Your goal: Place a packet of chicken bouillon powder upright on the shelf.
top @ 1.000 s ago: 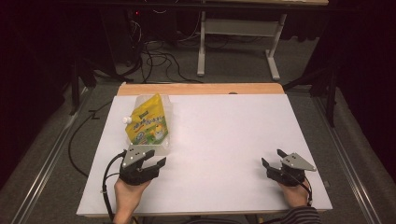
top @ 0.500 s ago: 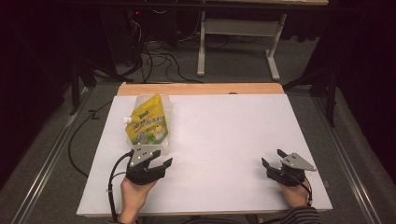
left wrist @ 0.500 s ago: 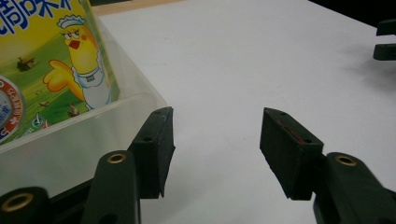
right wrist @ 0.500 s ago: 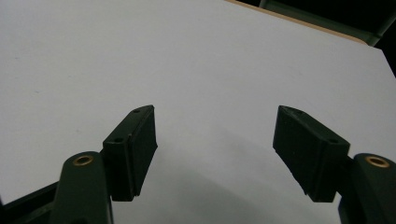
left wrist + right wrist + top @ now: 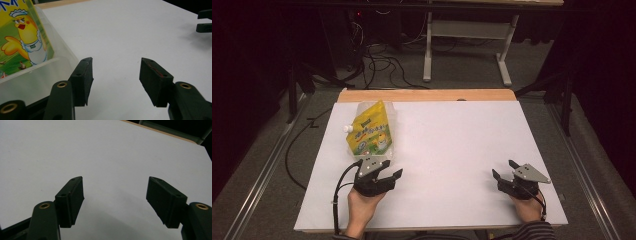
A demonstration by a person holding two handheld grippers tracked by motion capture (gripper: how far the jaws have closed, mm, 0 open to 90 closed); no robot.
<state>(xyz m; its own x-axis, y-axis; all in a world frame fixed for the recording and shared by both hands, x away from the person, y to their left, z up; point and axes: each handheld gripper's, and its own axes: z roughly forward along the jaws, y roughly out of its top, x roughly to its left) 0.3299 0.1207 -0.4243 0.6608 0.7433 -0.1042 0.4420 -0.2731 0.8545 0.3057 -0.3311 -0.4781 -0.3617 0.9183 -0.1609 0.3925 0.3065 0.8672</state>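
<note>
Just ahead of the black left tool (image 5: pixel 388 170) stands a yellow pouch (image 5: pixel 370 131) with green at its foot, a white cap and a cartoon chick in white apron. The tabletop (image 5: pixel 452 140) is white, wood-edged.

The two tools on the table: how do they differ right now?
The left tool sits right beside the yellow pouch, near the table's left side; the right tool rests at the right, with bare white surface ahead. The left one is black-cabled and turned rightward; the right points left. Both are open, empty and hand-held.
</note>
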